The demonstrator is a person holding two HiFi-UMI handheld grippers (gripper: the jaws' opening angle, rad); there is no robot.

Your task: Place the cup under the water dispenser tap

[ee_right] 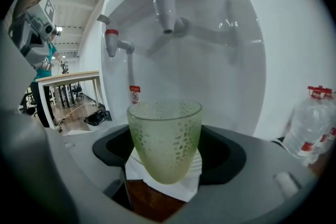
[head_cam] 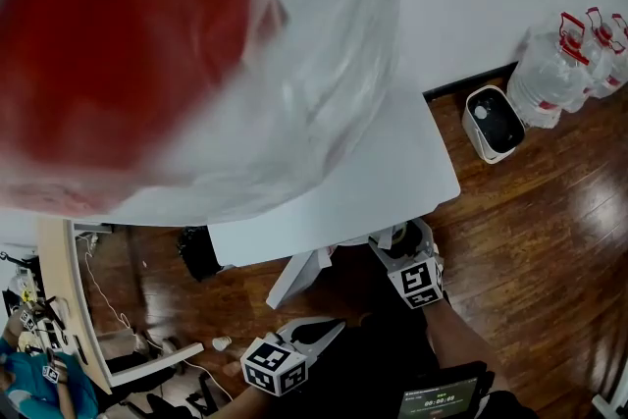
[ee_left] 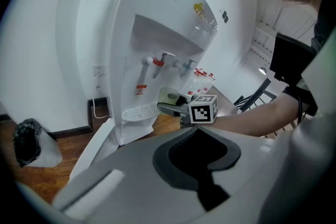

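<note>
A frosted green cup (ee_right: 165, 136) hangs upright between the jaws of my right gripper (ee_right: 165, 152), which is shut on it. It is held just above the white drip tray (ee_right: 181, 181) of the water dispenser (ee_left: 157, 23). A blue-capped tap (ee_right: 165, 5) is above and slightly behind the cup, with a red-capped tap (ee_right: 111, 39) to its left. In the left gripper view the right gripper (ee_left: 173, 107) holds the cup (ee_left: 169, 96) below the taps (ee_left: 157, 62). My left gripper (ee_left: 197, 157) is shut and empty, well back from the dispenser. In the head view both grippers (head_cam: 329, 329) (head_cam: 397, 242) sit below the dispenser's top.
The big water bottle (head_cam: 147, 44) on the dispenser fills the head view's top left. Spare water jugs (head_cam: 564, 64) and a small white bin (head_cam: 494, 121) stand by the wall on the right. A black-bagged bin (ee_left: 29, 141) stands left of the dispenser. A desk (ee_right: 73, 78) is further left.
</note>
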